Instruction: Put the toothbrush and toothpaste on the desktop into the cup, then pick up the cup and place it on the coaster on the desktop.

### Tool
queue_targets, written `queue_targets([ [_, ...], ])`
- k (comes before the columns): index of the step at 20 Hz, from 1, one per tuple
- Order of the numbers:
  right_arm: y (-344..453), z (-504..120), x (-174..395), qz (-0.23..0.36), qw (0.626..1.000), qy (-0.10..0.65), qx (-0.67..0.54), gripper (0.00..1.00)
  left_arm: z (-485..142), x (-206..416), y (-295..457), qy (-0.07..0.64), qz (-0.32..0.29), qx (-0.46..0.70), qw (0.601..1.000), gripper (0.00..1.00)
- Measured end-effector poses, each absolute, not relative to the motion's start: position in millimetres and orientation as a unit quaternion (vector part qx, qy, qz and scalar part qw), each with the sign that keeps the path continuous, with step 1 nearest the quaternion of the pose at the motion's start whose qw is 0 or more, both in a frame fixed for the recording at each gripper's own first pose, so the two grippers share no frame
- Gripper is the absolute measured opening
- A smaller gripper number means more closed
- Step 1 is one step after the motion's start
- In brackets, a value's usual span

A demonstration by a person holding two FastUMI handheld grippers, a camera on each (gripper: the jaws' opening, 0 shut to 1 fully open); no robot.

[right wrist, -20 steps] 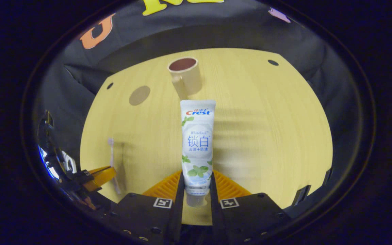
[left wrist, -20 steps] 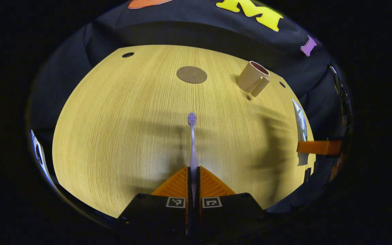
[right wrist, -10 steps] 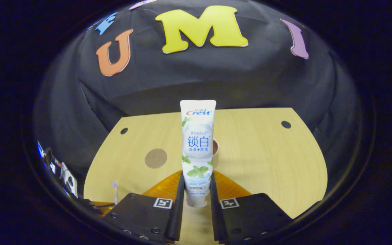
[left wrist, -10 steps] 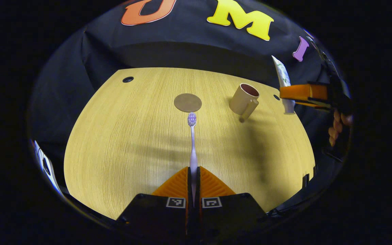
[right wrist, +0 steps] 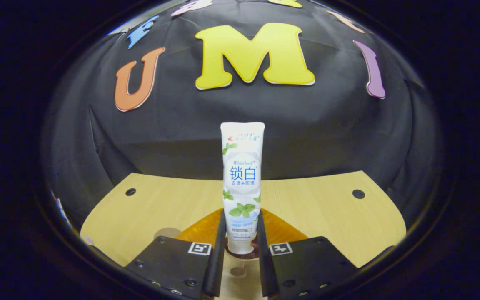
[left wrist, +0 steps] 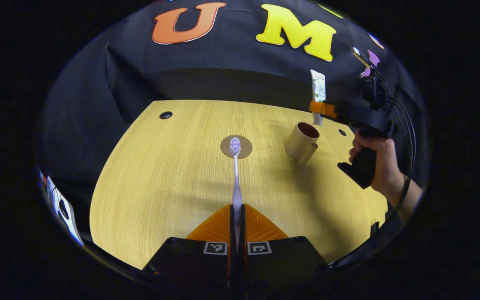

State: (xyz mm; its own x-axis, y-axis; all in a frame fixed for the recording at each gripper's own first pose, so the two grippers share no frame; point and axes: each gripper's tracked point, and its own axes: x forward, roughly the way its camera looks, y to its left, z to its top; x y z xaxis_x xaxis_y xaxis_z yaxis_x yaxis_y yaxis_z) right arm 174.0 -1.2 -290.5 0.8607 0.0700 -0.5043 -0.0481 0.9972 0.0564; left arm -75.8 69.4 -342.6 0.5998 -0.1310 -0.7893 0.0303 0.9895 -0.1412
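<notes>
Above the tan cup point(left wrist: 301, 141), the right claw point(left wrist: 322, 109) pinches the white toothpaste tube point(right wrist: 242, 187) upright, cap down. Left claw point(left wrist: 236, 216) grips the purple toothbrush point(left wrist: 235, 173), bristles forward, over the wooden tabletop point(left wrist: 161, 179).

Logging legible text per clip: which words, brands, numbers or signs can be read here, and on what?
toothpaste: printed label, top line blurred; the rest is left unquoted.
right tool, left tool: square coded markers, no words.
toothbrush, cup, coaster: no text seen.
</notes>
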Motion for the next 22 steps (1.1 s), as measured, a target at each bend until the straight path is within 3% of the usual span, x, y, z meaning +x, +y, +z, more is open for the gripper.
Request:
queue_targets([
  [13, -3.7, -313.1, 177.6, 0.034, 0.967, 0.251, -0.007, 0.36, -330.4, -61.5, 57.4, 0.446, -0.024, -0.065, 0.893, 0.04],
  [21, -5.2, -309.1, 169.4, 0.053, 0.967, 0.249, -0.001, 0.76, -323.3, -14.6, 21.7, 0.414, -0.058, -0.066, 0.906, 0.04],
  [22, -6.5, -305.0, 167.3, 0.056, 0.967, 0.247, 0.001, 0.76, -318.0, -7.4, 15.6, 0.402, -0.065, -0.067, 0.911, 0.04],
])
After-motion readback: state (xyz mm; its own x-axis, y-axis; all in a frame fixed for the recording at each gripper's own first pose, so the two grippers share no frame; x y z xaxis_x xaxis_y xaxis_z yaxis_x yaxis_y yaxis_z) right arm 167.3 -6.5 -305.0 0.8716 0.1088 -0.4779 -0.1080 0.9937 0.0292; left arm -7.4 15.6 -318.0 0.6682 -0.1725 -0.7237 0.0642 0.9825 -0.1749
